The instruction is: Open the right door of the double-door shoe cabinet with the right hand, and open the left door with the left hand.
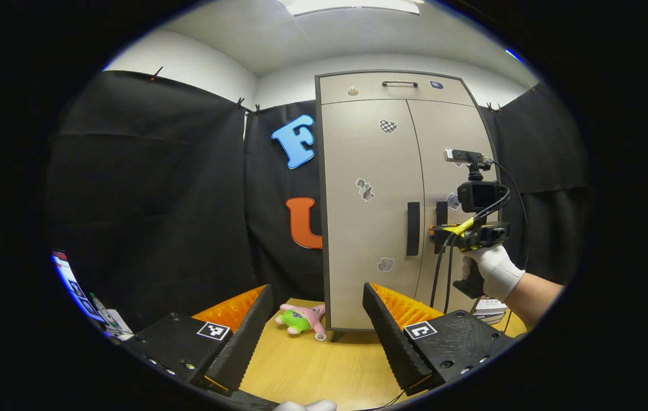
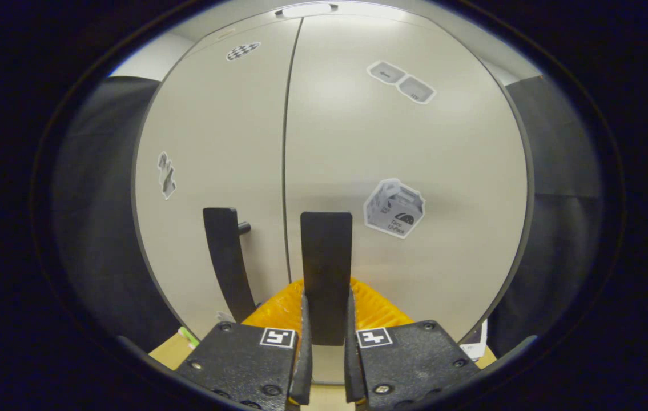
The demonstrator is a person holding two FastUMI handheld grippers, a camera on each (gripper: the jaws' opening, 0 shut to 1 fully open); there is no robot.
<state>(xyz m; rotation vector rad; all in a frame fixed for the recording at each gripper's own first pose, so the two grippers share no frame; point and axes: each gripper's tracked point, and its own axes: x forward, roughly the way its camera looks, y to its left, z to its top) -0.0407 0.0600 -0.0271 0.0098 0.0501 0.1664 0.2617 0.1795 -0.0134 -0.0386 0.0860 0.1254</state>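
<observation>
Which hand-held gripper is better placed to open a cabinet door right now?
Right. The right hand-held gripper is already closed around the right door handle, so it likely only needs to pull. The left hand-held gripper hangs open, away from the left door handle.

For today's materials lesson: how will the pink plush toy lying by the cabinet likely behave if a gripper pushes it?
The pink plush toy looks soft, so it would probably squash and flop. It lies flat on the wooden table, so it likely slides, not rolls.

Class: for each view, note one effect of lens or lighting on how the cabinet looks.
Left gripper view: the tall beige shoe cabinet bows only slightly and is evenly lit. Right gripper view: the doors balloon outward, with a soft bright patch on the right door near the top.
</observation>
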